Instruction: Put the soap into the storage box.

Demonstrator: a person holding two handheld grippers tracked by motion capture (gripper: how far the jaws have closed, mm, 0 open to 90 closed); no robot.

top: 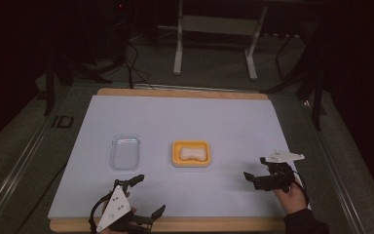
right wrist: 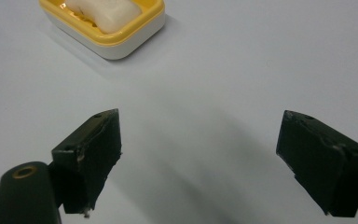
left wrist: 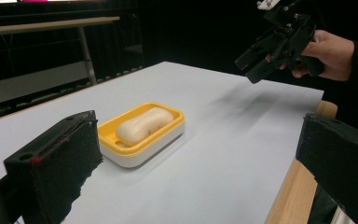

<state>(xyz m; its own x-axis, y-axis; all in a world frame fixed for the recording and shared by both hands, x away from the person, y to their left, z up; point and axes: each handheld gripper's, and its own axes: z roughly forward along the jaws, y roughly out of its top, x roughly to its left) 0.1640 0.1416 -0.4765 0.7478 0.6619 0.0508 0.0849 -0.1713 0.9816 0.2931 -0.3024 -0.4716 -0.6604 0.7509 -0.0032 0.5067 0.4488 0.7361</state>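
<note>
High view: my left gripper (top: 147, 196) at seven o'clock and right gripper (top: 256, 171) at four o'clock both hang wide open, holding nothing. They flank the soap dish (top: 191, 153) at centre, I'd guess ready to approach.

Possibly "ID" on table frame (top: 61, 121), faint
</note>
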